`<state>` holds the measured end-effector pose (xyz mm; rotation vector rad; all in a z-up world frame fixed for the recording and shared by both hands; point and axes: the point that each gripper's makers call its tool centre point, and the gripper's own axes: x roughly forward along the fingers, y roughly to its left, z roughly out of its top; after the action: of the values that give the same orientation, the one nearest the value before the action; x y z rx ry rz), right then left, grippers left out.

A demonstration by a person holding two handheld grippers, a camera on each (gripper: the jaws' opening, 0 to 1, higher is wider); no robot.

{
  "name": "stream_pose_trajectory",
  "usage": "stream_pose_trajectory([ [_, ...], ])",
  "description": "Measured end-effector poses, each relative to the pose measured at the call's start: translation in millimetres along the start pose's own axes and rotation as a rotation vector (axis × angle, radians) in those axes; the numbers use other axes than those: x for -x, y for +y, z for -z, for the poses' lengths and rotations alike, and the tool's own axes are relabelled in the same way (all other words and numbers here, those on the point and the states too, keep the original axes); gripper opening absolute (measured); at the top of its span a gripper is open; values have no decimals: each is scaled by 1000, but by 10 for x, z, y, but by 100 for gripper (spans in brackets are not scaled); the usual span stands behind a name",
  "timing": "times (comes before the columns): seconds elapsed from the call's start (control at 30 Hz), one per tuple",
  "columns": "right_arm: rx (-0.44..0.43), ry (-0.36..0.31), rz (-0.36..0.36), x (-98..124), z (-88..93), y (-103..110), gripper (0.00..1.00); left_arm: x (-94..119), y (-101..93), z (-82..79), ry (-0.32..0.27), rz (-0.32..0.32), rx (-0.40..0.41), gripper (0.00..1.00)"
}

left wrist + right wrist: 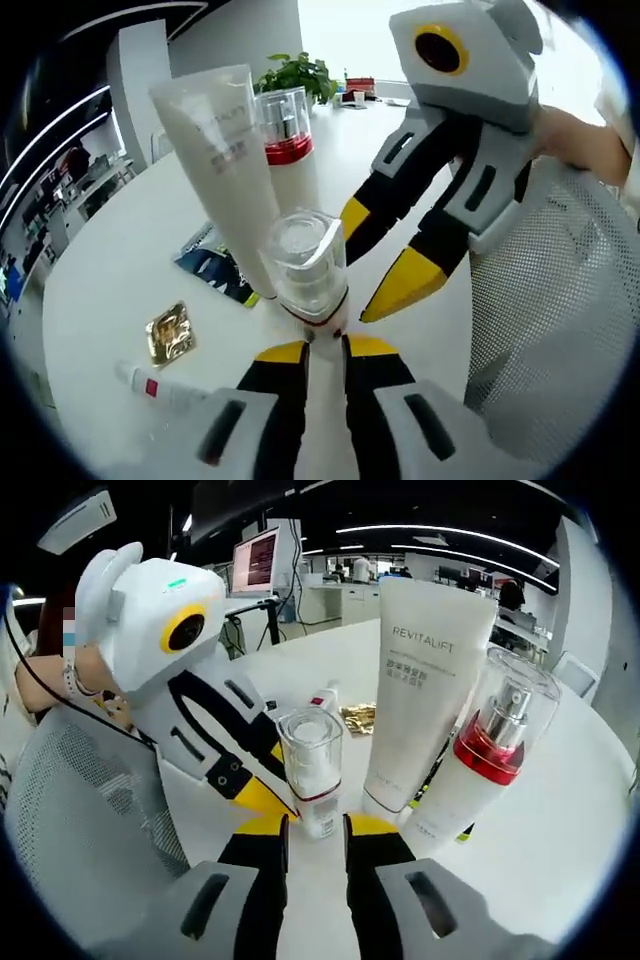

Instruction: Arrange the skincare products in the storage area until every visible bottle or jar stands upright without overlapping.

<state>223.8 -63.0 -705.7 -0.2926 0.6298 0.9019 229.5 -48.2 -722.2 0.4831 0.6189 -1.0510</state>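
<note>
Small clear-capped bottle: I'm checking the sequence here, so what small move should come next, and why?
Probably draw the right gripper back from the small bottle. It stands upright, apart from the white tube and the red-collared pump bottle. The thin tube lying flat on the table looks like the next job.

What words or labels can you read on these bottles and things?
"REVITALIFT": on the tall white tube.
Smaller lines beneath it on the tube: too small to read.
Print on the red-collared pump bottle: too blurred to read.
Screen of the monitor: unreadable.
Gold sachet and dark leaflet: nothing legible.
</note>
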Motion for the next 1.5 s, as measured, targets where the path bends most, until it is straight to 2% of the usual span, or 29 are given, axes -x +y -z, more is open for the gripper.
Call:
stream_pose_trajectory([
  [0.4, -2, 11, 12, -18, 33, -94, 13, -80, -29, -63, 10, 19, -31, 6],
  [1.07, -15, 59, 78, 35, 156, -267, 12, -228, -55, -165, 9, 53, -41, 8],
  [1.5, -23, 68, 111, 57, 181, -337, 12, -286, -50, -211, 2, 53, -42, 8],
])
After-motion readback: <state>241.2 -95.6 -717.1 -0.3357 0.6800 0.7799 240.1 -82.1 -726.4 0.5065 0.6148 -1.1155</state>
